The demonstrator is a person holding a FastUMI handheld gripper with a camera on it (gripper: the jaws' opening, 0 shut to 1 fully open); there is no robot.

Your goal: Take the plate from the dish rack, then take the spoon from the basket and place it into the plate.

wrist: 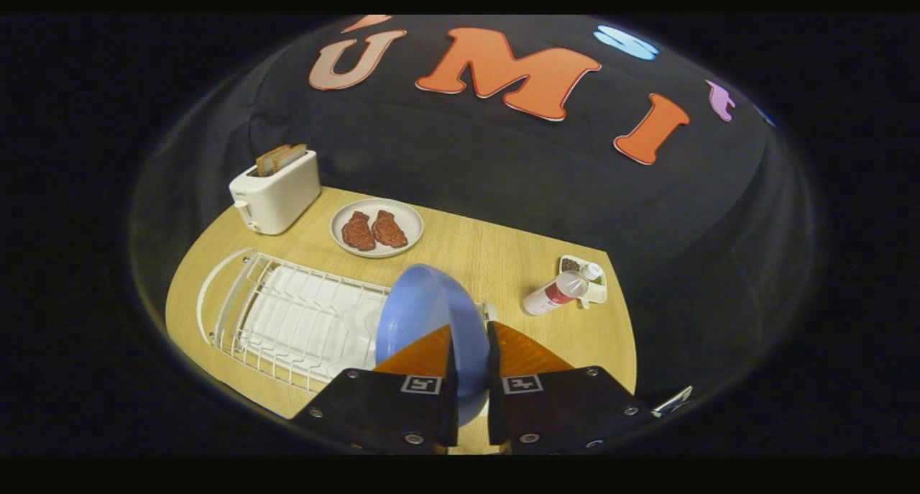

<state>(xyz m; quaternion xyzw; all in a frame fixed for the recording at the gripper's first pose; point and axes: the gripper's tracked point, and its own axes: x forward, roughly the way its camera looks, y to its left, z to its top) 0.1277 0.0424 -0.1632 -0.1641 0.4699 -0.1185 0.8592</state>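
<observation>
Gripper point(471, 346) clamps one blue plate point(420, 314) above one dish rack point(287, 321); two meat pieces point(374, 230) beyond.

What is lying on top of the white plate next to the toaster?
Two reddish-brown pieces of food lie side by side on the white plate beside the toaster. The plate surface under them is covered. The gripper holds the blue plate.

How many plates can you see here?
2. A blue plate stands on edge, clamped between the gripper's fingers, beside the white dish rack. A white plate holding two brown pieces sits beyond, near the toaster.
</observation>
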